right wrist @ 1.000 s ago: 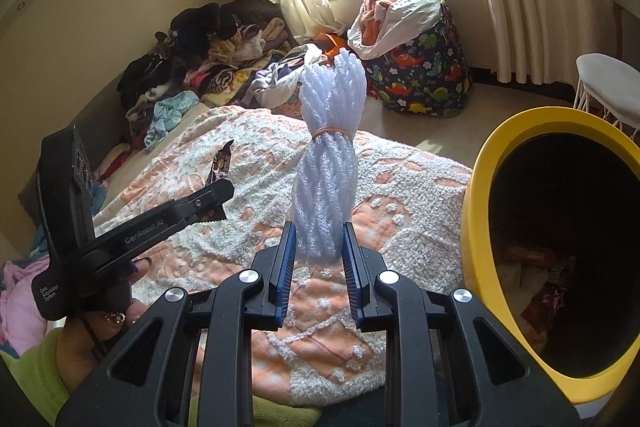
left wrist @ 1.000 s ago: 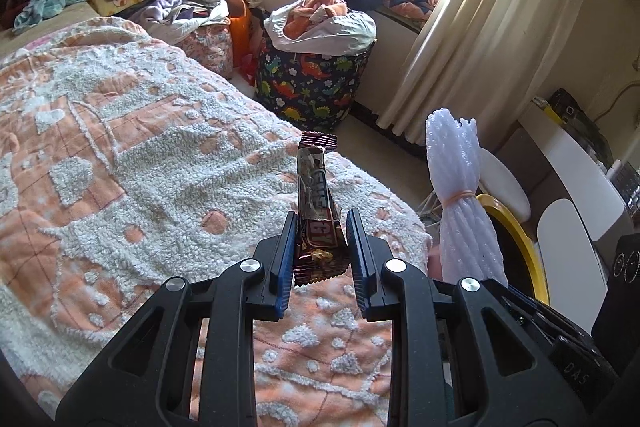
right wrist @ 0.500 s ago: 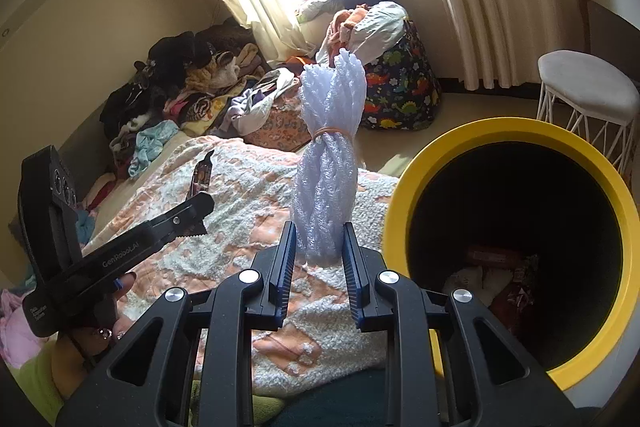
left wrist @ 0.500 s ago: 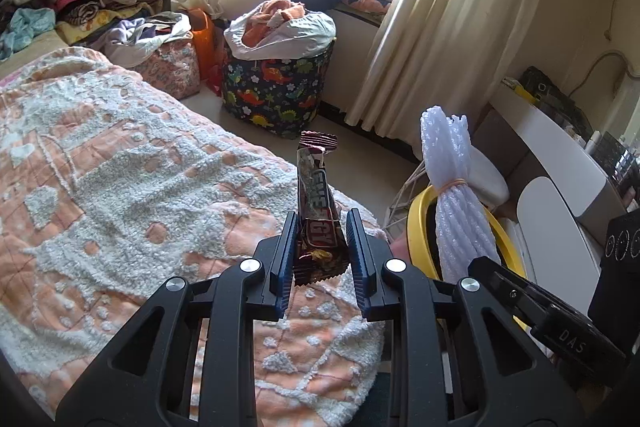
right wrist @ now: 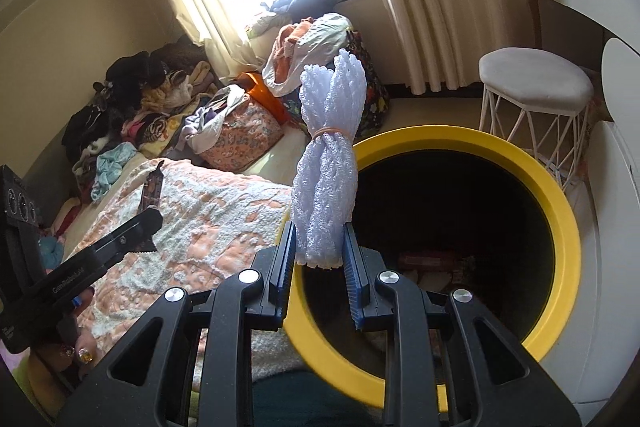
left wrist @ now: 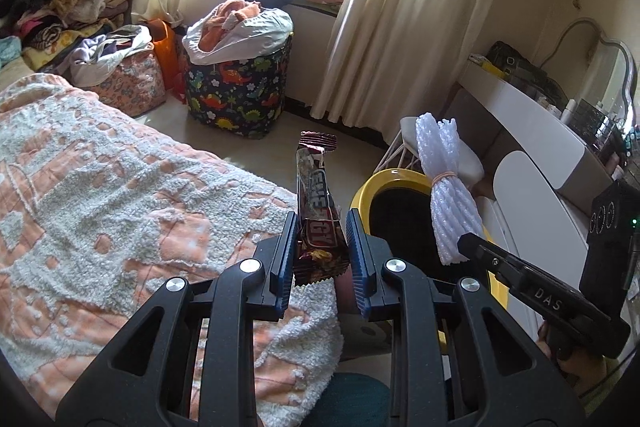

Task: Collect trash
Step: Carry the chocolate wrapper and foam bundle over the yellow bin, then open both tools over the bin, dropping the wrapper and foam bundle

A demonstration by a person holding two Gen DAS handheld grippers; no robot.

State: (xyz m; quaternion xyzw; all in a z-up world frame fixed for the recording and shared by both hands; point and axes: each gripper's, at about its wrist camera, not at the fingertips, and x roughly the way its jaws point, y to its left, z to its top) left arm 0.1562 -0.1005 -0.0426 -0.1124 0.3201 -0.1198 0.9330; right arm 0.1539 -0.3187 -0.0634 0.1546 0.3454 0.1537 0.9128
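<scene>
Brown snack wrapper (left wrist: 316,203) stands upright, long axis vertical, pinched by the left gripper (left wrist: 322,251) over the bed's edge; rightward, the right gripper (right wrist: 320,247) clamps an upright white foam bundle (right wrist: 328,163) above the yellow bin (right wrist: 560,211).

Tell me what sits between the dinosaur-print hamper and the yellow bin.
In the right wrist view, bare floor; the held white foam-net bundle crosses that line in the foreground, between the dinosaur-print hamper and the yellow bin.

The bin (right wrist: 560,211) was yellow-rimmed and dark inside, the foam bundle (right wrist: 328,171) white, the wrapper (left wrist: 316,203) maroon, and the bedspread (left wrist: 100,195) peach-and-white patterned.
</scene>
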